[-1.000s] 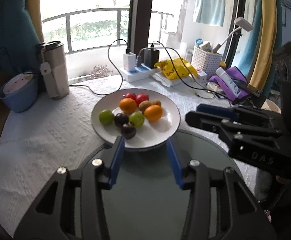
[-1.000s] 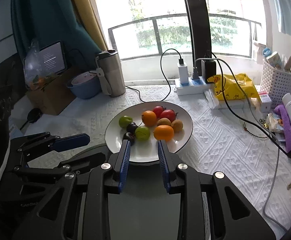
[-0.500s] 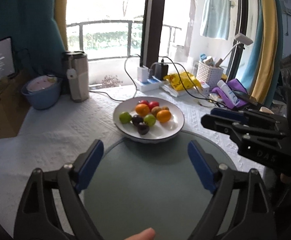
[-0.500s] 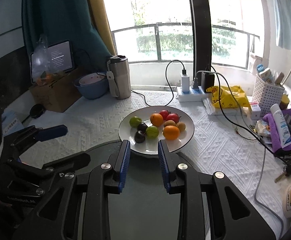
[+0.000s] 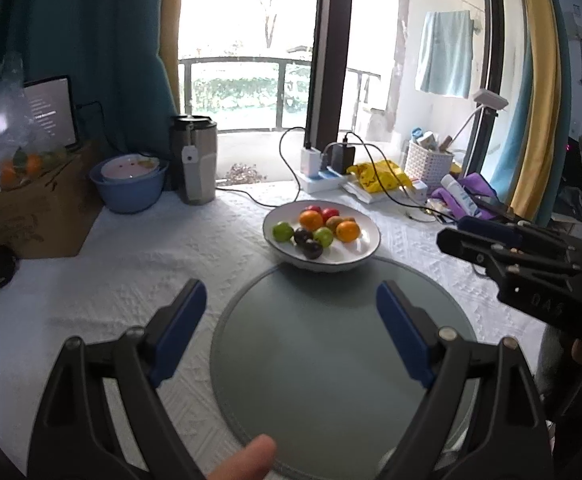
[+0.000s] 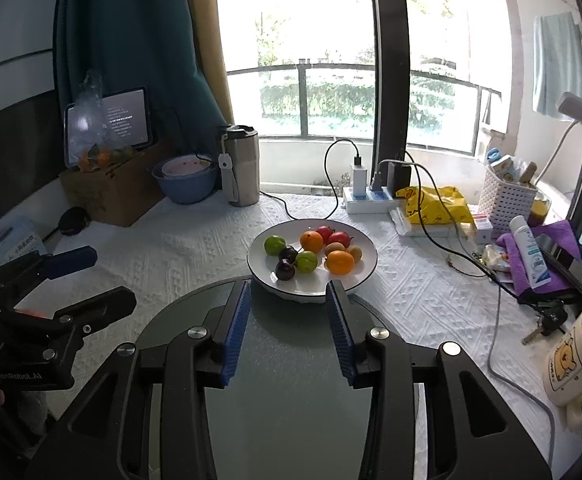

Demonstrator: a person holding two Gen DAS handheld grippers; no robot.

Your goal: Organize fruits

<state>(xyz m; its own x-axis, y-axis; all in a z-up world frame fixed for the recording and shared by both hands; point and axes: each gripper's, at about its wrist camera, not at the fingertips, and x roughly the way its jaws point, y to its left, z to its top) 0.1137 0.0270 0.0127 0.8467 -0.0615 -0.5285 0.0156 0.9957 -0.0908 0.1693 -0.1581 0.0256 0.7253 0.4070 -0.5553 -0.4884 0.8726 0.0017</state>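
Note:
A white plate (image 5: 372,245) (image 6: 367,270) on the white tablecloth holds two oranges (image 5: 348,231) (image 6: 339,261), two green fruits (image 5: 283,232) (image 6: 275,245), two dark plums (image 5: 313,249) (image 6: 285,269), red tomatoes (image 6: 339,238) and brownish kiwis (image 6: 335,248). It stands at the far edge of a round grey-green mat (image 5: 331,352) (image 6: 291,408). My left gripper (image 5: 291,294) hangs open wide over the mat, short of the plate, with nothing between its fingers. My right gripper (image 6: 289,290) is beside it, its jaws opening, its tips just before the plate rim and nothing between them.
At the back left are a blue bowl (image 5: 129,188), a steel tumbler (image 5: 197,160) and a cardboard box (image 5: 31,216) with bagged oranges. A power strip with cables (image 6: 367,196), yellow bag (image 6: 435,204), white basket (image 6: 507,196) and mug (image 6: 579,356) crowd the right side.
Both grippers have drawn back and up from the plate, which now looks smaller. The left jaws spread from narrow to wide. The right jaws have parted from nearly shut.

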